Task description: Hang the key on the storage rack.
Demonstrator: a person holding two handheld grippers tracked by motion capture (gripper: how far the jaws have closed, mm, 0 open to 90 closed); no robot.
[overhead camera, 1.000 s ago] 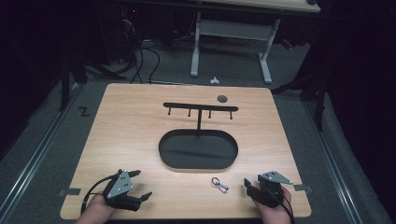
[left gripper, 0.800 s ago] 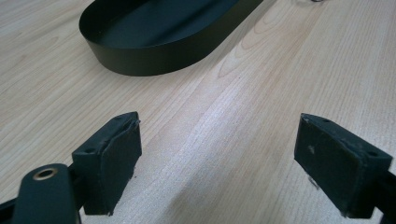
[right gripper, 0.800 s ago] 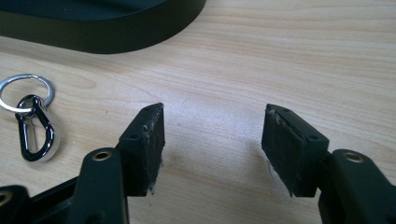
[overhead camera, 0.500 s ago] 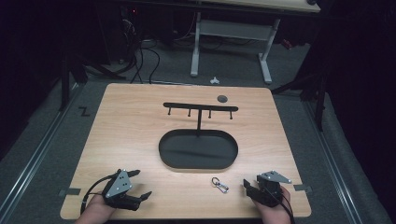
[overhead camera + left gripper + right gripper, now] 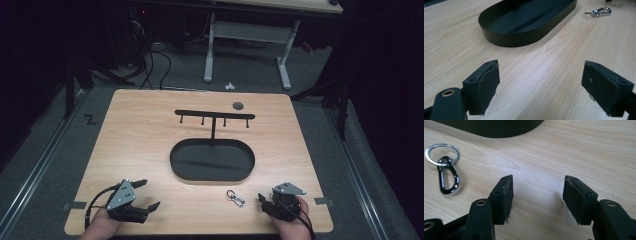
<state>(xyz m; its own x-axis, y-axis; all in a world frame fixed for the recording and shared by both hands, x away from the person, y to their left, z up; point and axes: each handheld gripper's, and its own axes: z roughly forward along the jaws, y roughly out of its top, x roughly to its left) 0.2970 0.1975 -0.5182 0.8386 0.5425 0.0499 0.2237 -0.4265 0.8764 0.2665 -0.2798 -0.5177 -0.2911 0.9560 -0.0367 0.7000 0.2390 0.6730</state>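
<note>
1. The wooden table [image 5: 150, 145] carries a black oval tray [image 5: 212, 161] at its centre. A black T-shaped rack [image 5: 214, 116] with four short pegs rises from the far end of the tray.
2. A small dark disc [image 5: 238, 105] lies on the table beyond the rack, near the far edge.
3. A silver carabiner clip with key ring [image 5: 235, 197] lies flat on the table just in front of the tray, toward the right side, touching neither gripper.
4. The left gripper [image 5: 142, 196] sits at the near left corner. Its jaws are spread wide and hold nothing.
5. The right gripper [image 5: 263, 202] sits at the near right, beside the clip. Its jaws are moderately apart and hold nothing; the clip lies to their left.
</note>
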